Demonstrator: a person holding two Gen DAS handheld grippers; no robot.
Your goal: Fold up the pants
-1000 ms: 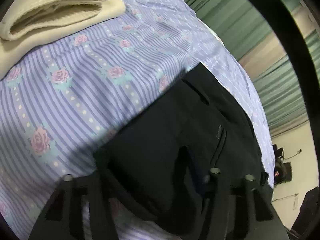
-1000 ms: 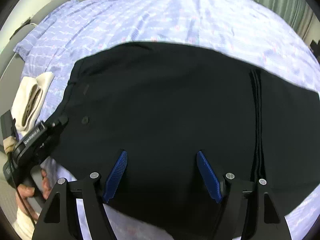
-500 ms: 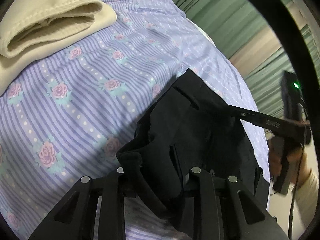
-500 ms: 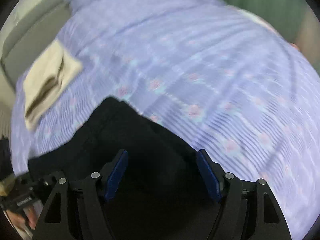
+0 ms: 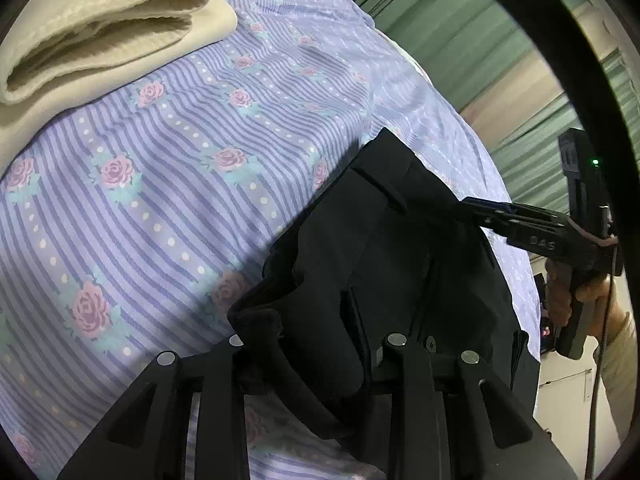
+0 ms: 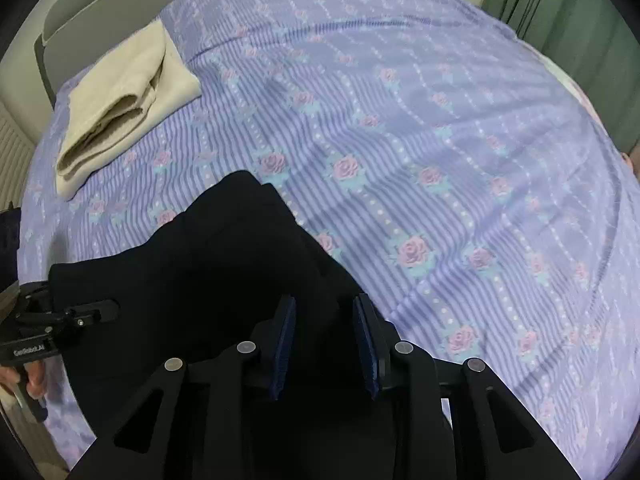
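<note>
1. My right gripper (image 6: 326, 344) points steeply down at the black pants (image 6: 224, 264). Its jaws are closing; a bunched ridge of the dark fabric stands between the blue pads (image 6: 286, 344). In the left wrist view the same gripper (image 5: 466, 205) has its tips buried in the upper edge of the garment, so I read it as clenched on the pants.
2. My left gripper (image 5: 316, 344) points down at a slant. Its jaws are opening slightly, yet a thick roll of the pants fabric (image 5: 360, 264) fills the gap between the fingers, and I read it as grasping the pants. In the right wrist view its fingertips (image 6: 98, 309) lie on the left edge of the garment.
3. The pants lie on the bed, gathered and lifted into folds between the two grippers, with the rest spread flat on the sheet.
4. The bedsheet (image 6: 440, 128) is lilac, striped, with pink roses and white dots.
5. A folded cream towel (image 6: 120, 100) rests on the sheet, well apart from the pants, toward the headboard side.
6. Green curtains (image 5: 432, 12) hang beyond the far edge of the bed.
7. A person's hand (image 5: 576, 300) grips the right gripper's handle.
</note>
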